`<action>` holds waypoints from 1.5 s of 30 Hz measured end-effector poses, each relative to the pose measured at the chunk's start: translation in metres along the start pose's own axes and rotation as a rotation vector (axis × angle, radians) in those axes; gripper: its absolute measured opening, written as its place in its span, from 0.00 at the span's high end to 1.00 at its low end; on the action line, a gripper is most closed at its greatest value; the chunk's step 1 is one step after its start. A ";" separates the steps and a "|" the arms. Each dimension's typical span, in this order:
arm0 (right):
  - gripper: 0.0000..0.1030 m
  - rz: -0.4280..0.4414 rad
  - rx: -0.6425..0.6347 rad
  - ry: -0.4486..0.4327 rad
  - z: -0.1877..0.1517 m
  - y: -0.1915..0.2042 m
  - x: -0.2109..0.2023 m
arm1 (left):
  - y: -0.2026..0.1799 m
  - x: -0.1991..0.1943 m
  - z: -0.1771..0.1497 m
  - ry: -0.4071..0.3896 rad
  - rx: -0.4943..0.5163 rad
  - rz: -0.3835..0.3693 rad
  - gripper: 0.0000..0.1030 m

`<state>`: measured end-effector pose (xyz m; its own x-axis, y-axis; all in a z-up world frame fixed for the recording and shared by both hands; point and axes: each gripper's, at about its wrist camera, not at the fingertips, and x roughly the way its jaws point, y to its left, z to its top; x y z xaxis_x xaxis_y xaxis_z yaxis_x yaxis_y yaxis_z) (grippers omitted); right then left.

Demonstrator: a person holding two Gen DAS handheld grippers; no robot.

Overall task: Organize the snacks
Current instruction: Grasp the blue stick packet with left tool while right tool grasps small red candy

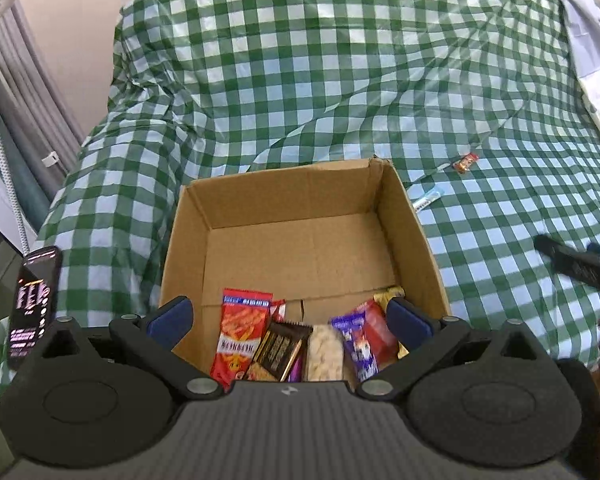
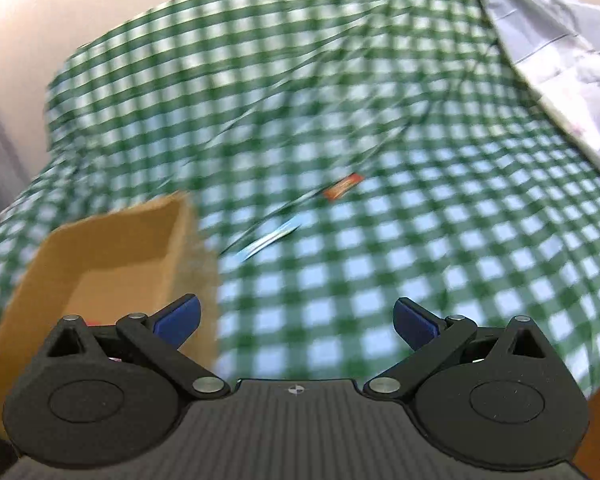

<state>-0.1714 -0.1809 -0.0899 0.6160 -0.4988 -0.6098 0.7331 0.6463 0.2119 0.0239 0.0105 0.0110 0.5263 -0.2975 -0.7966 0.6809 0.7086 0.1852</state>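
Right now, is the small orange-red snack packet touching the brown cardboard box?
Apart. The left wrist view shows the orange-red snack packet lying on checked cloth beyond the cardboard box.

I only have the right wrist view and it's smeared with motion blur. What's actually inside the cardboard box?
Observer: The left wrist view looks straight into the cardboard box. Several snack packets are piled at its near end, among them a red packet, a dark brown one and a purple one.
Operator: Is the far end of the box filled?
Observer: No, bare cardboard floor shows there.
Operator: Those two streaks on the cloth beyond the box, what are they?
Observer: A small orange-red wrapped snack and a pale blue and white stick packet, both lying loose on the checked cloth.
Operator: Is the left gripper carrying anything?
Observer: No, the left gripper is open over the box with nothing between its fingers.
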 end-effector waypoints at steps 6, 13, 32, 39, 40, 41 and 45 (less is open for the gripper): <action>0.01 -0.063 0.015 -0.004 0.036 -0.028 0.130 | 0.005 0.037 0.030 0.026 -0.022 0.028 0.00; 0.01 -0.131 0.031 0.026 0.074 -0.037 0.275 | -0.006 0.073 0.066 0.017 0.002 0.051 0.00; 0.79 -0.264 0.115 0.037 0.034 -0.134 0.226 | -0.203 0.197 0.151 0.034 0.495 -0.224 0.00; 0.64 -0.260 0.132 0.035 0.009 -0.146 0.198 | -0.239 0.308 0.148 0.236 0.542 -0.157 0.00; 0.55 -0.251 0.130 0.034 0.008 -0.146 0.200 | -0.239 0.318 0.149 0.255 0.519 -0.161 0.01; 0.52 -0.248 0.125 0.036 0.010 -0.145 0.201 | -0.238 0.324 0.152 0.267 0.498 -0.169 0.03; 0.39 -0.248 0.084 0.045 0.011 -0.138 0.206 | -0.235 0.343 0.157 0.317 0.423 -0.211 0.25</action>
<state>-0.1427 -0.3788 -0.2365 0.4021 -0.6083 -0.6843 0.8827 0.4560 0.1134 0.1244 -0.3586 -0.2149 0.2229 -0.1517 -0.9630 0.9337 0.3170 0.1662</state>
